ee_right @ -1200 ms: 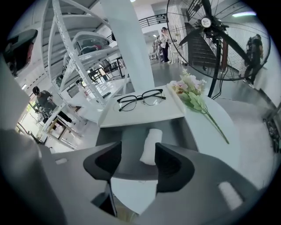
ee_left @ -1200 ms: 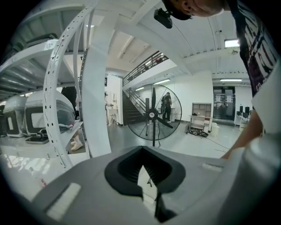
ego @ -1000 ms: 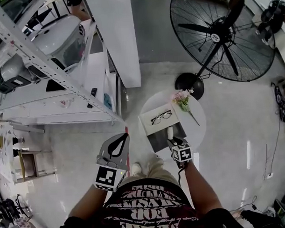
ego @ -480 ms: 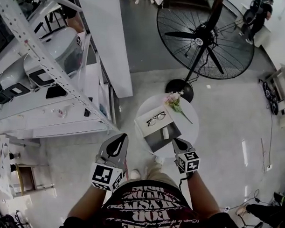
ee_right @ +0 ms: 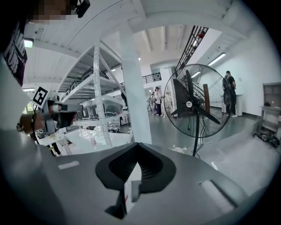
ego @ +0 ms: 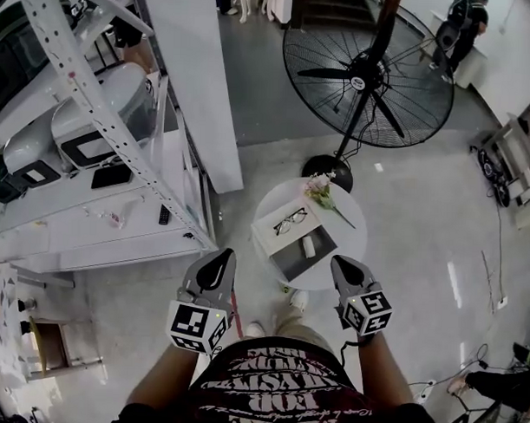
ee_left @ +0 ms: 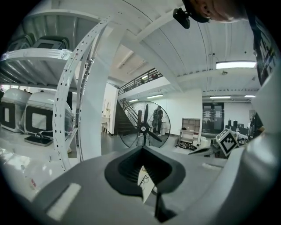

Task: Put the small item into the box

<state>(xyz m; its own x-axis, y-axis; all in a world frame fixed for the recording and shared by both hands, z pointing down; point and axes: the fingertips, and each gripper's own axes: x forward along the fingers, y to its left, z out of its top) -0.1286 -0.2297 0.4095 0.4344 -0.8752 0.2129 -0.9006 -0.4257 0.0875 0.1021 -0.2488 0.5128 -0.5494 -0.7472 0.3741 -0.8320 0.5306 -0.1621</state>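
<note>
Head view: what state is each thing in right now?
Dark box with white lid: open.
Small white item: lying inside the box.
Left gripper: fingers shut, empty.
Right gripper: fingers shut, empty.
Black floor fan: blades not spinning.

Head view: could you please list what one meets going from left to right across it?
White shelving rack → left gripper → glasses → right gripper. The round table and the fan are left out, since they overlap the others.

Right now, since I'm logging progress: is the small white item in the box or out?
In: the small white item lies on the dark floor of the open box.
</note>
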